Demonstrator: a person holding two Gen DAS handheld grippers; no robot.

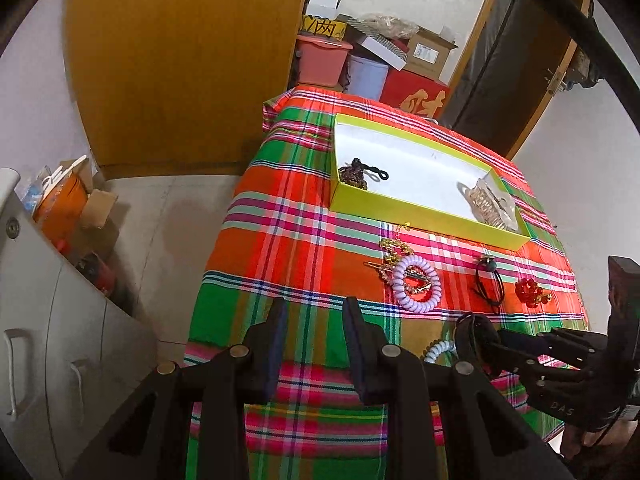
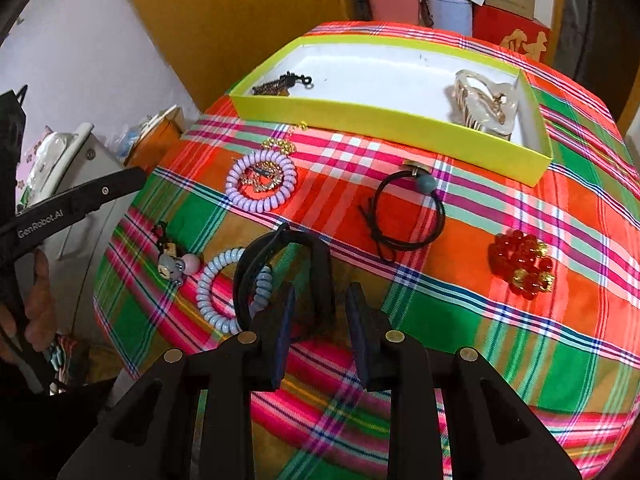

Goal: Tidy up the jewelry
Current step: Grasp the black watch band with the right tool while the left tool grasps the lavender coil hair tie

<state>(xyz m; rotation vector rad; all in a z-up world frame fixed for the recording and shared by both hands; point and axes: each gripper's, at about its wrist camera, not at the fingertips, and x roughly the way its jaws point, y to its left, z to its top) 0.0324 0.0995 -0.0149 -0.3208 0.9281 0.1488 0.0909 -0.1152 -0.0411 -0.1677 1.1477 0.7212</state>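
While both claws gape empty | yellow box (image 2: 384, 124) holds dark tassel (image 2: 280, 82) — clear hair claw-clip (image 2: 484, 98).

A plaid tablecloth (image 1: 304, 240) covers the table. Behind its far edge stand a pink bucket (image 1: 322, 62), a pale blue bin (image 1: 367, 76) and a red box (image 1: 416, 98); a yellow door (image 1: 180, 60) rises at its far left, grey drawers (image 1: 52, 320) at its near left.

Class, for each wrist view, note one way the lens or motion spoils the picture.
Left wrist view: fisheye bends the door and dark corners frame the image. Right wrist view: the tablecloth bulges like a dome, its stripes smeared near the right edge.
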